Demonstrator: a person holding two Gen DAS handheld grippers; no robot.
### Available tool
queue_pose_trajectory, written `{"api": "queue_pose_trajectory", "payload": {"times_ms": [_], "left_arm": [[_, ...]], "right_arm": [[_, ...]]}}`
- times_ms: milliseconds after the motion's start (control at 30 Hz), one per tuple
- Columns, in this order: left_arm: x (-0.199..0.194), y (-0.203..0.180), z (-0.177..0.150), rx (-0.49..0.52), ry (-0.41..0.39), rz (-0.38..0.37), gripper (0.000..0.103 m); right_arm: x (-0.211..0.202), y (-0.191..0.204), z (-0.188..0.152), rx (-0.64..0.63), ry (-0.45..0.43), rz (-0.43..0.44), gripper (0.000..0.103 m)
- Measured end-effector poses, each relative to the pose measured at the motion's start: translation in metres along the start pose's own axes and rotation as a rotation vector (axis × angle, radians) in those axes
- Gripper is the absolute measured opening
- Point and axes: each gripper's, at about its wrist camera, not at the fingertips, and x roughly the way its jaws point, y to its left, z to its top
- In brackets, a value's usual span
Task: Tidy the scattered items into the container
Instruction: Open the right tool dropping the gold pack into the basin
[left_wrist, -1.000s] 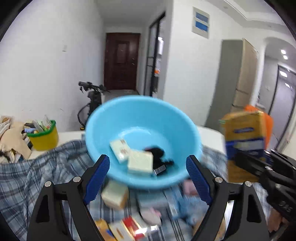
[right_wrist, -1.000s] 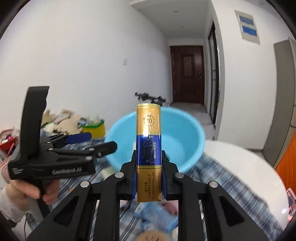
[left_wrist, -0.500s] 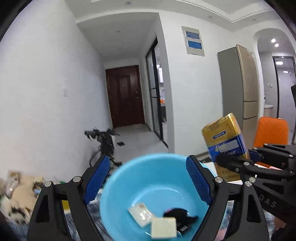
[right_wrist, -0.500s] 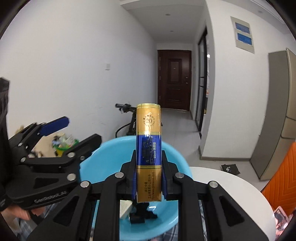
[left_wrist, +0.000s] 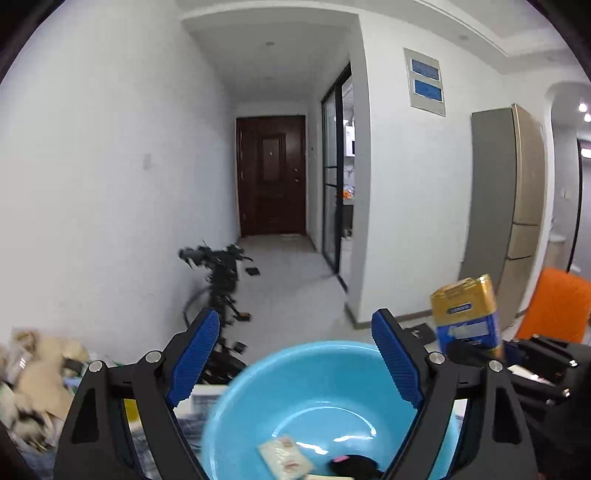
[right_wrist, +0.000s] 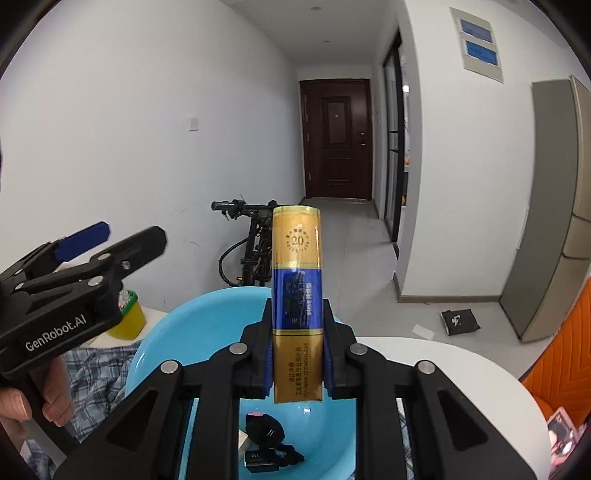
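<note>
My right gripper (right_wrist: 296, 325) is shut on a gold and blue cigarette pack (right_wrist: 296, 266) and holds it upright above the light blue basin (right_wrist: 162, 332). The pack also shows in the left wrist view (left_wrist: 466, 314), at the right. The basin (left_wrist: 251, 398) holds a black object (right_wrist: 264, 428), a small dark box (right_wrist: 258, 459) and a pale sachet (left_wrist: 284, 452). My left gripper (left_wrist: 295, 362) is open and empty, raised over the basin's near side; it shows in the right wrist view (right_wrist: 110, 240) at the left.
A plaid cloth (right_wrist: 96, 373) covers the round white table (right_wrist: 461, 373). A yellow-green tub (right_wrist: 129, 317) stands at the back left, beside a pile of paper clutter (left_wrist: 33, 376). A bicycle (right_wrist: 251, 243) leans behind the table. An orange chair (left_wrist: 557, 306) is at the right.
Both grippers have risen and tilted up, so the basin sits lower in both views. The right gripper carried the pack over the basin. The scattered items on the cloth have dropped out of sight.
</note>
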Motion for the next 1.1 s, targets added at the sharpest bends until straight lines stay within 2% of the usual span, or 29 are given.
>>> {"api": "queue_pose_trajectory", "payload": {"times_ms": [100,200,267,333,400,533,700,800,867,900,933,1033,1100], "left_arm": [[0.014,0.001,-0.004,0.001,0.097,-0.018,0.087],[0.040,0.002,-0.015,-0.029,0.294,-0.033,0.087],[0.062,0.003,-0.029,-0.041,0.468,-0.018,0.087],[0.078,0.003,-0.045,-0.045,0.603,-0.013,0.086],[0.086,0.000,-0.060,-0.024,0.670,-0.015,0.085],[0.088,-0.010,-0.071,0.029,0.663,-0.012,0.084],[0.090,-0.005,-0.069,0.004,0.619,-0.006,0.084],[0.095,0.001,-0.071,-0.003,0.602,0.000,0.084],[0.099,0.003,-0.074,-0.007,0.608,-0.001,0.084],[0.100,0.003,-0.076,-0.007,0.614,-0.002,0.084],[0.101,0.002,-0.079,-0.005,0.618,-0.004,0.084],[0.103,0.001,-0.084,0.019,0.619,-0.024,0.084],[0.102,0.000,-0.086,0.042,0.615,-0.017,0.084]], "right_arm": [[0.006,0.000,-0.003,-0.002,0.051,0.026,0.019],[0.025,-0.001,-0.009,0.030,0.202,0.053,0.018],[0.040,-0.001,-0.018,0.043,0.324,0.055,0.019],[0.052,-0.001,-0.030,0.050,0.408,0.063,0.019],[0.058,-0.004,-0.040,0.072,0.448,0.056,0.019],[0.061,-0.010,-0.055,0.098,0.451,0.066,0.019],[0.075,-0.020,-0.047,0.123,0.413,0.068,0.019],[0.079,-0.023,-0.048,0.139,0.407,0.081,0.022],[0.083,-0.024,-0.051,0.136,0.417,0.060,0.042],[0.084,-0.025,-0.053,0.139,0.415,0.049,0.064],[0.084,-0.028,-0.054,0.152,0.401,0.042,0.075],[0.081,-0.035,-0.057,0.214,0.372,0.061,0.083],[0.082,-0.037,-0.058,0.233,0.382,0.070,0.084]]}}
